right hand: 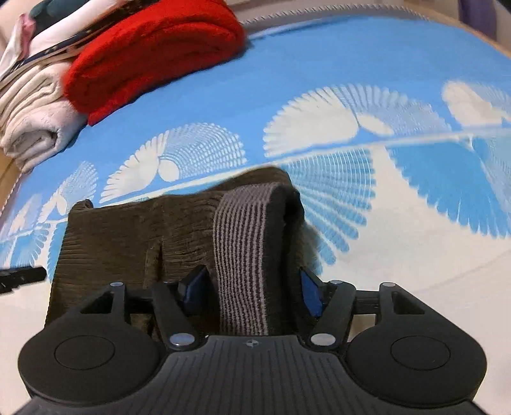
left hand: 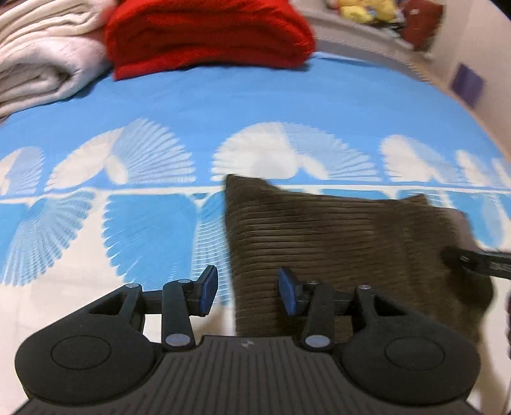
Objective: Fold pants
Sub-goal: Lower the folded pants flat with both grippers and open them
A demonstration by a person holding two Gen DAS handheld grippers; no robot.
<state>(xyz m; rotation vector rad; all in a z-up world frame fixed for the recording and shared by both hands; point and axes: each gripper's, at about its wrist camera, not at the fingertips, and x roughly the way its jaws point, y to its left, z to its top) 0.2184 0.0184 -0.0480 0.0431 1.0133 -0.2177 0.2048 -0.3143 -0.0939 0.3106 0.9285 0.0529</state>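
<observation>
Dark brown corduroy pants (left hand: 335,242) lie folded into a compact bundle on a blue and white patterned bedsheet (left hand: 223,102). My left gripper (left hand: 247,292) is open, straddling the bundle's left edge near its front. In the right wrist view the pants (right hand: 134,230) show their grey striped elastic waistband (right hand: 246,255), which runs up between the open fingers of my right gripper (right hand: 252,293). The jaws stand wide, one on each side of the waistband, not pinching it. The right gripper's tip also shows in the left wrist view (left hand: 472,258) at the bundle's right side.
A folded red blanket (left hand: 207,35) and a stack of folded cream laundry (left hand: 41,60) lie at the far side of the bed; both also show in the right wrist view, blanket (right hand: 153,54) and laundry (right hand: 35,121). Coloured clutter (left hand: 383,12) sits beyond the bed.
</observation>
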